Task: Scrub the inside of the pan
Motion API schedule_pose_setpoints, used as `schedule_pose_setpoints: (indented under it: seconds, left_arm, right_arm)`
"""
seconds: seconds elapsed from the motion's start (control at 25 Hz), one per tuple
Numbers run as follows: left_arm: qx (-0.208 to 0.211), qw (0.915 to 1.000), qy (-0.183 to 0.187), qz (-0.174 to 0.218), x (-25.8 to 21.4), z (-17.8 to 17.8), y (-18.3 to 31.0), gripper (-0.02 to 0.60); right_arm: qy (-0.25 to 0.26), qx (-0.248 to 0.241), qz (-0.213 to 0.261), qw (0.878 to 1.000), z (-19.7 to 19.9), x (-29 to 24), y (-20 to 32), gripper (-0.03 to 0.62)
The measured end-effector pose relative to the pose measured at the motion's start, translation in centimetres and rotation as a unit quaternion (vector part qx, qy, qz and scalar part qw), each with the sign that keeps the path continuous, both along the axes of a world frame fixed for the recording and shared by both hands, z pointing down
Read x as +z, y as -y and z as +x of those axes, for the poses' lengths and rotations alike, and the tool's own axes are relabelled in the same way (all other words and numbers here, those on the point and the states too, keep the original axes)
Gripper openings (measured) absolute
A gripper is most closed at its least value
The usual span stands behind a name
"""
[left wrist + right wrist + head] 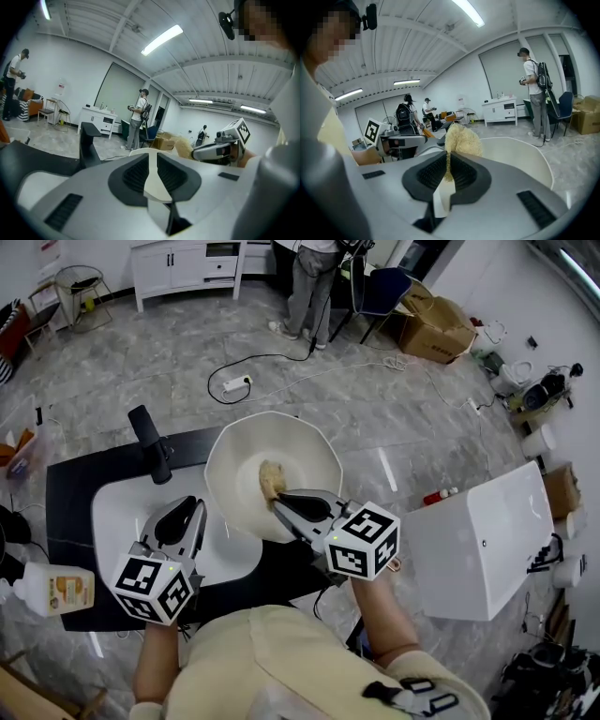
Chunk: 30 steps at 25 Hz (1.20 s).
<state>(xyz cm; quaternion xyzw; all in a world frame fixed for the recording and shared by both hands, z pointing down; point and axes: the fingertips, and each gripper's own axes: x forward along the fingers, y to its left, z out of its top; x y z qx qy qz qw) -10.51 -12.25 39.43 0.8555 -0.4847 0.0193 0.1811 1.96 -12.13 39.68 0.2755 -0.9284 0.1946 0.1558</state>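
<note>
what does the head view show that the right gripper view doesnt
Only the head view shows the white bottle with the orange label at far left and the big white box at right. Only the right gripper view shows the ceiling lights and two people far back in the room. Both show the cream pan, the scrubber pinched in the right tool, and the left tool.

cream pan (234, 465), tan scrubber (272, 480) on its inside.
</note>
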Motion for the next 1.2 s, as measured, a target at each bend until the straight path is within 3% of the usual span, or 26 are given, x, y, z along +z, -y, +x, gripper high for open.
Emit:
schedule_pose_setpoints:
  seconds: [0.4,0.68,1.0,1.2]
  left_arm:
    - [-0.01,0.9999,-0.009,-0.003,0.0,-0.1,-0.8,0.063]
    - [-0.007,1.0,-0.002,-0.007,0.6,-0.1,-0.9,0.063]
    - [0.016,0.9989,-0.039,-0.019,0.4,0.8,-0.8,0.063]
    - [0.02,0.9989,-0.038,-0.021,0.5,0.9,-0.8,0.063]
  right_arm:
    - [0.023,0.051,-0.021,0.998,0.6,1.4,0.2,0.034]
    - [0.033,0.056,-0.022,0.998,0.5,1.3,0.4,0.034]
    - [0.032,0.057,-0.02,0.998,0.4,1.4,0.5,0.034]
    - [0.032,0.059,-0.021,0.998,0.5,1.4,0.5,0.034]
